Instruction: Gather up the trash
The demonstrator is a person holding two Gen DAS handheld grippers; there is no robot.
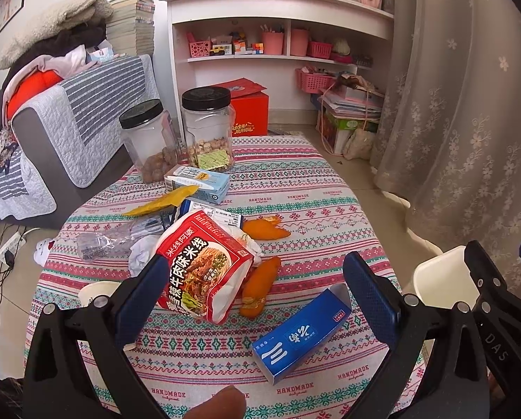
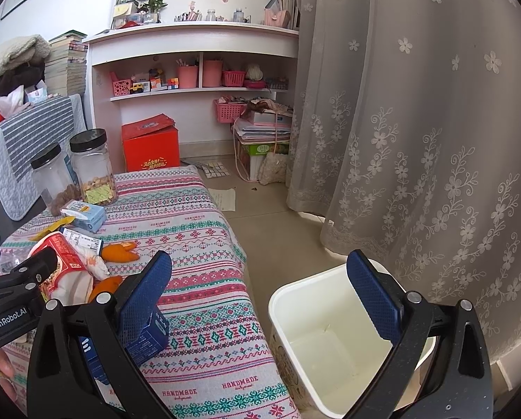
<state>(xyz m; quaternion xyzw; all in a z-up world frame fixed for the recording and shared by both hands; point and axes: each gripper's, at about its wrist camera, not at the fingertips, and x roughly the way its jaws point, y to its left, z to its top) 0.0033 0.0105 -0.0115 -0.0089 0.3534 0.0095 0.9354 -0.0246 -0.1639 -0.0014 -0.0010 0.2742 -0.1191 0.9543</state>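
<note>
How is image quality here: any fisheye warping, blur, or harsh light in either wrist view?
Left wrist view: strong fisheye bending, dark corners; the noodle packet and blue box are sharp, lit by even daylight. Right wrist view: same warping; the curtain is backlit but not blown out, and the white bin interior is bright with soft shadow.

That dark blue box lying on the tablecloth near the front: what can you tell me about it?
The dark blue box looks like thin printed cardboard, long and rectangular, with white stripes and white characters on its top face and a small red mark near one end. It lies flat and slantwise on the patterned tablecloth, near the table's front edge. Its far end flap looks open. Nothing grips it: the left gripper hovers open above, and the orange peel lies close beside it, apart.
</note>
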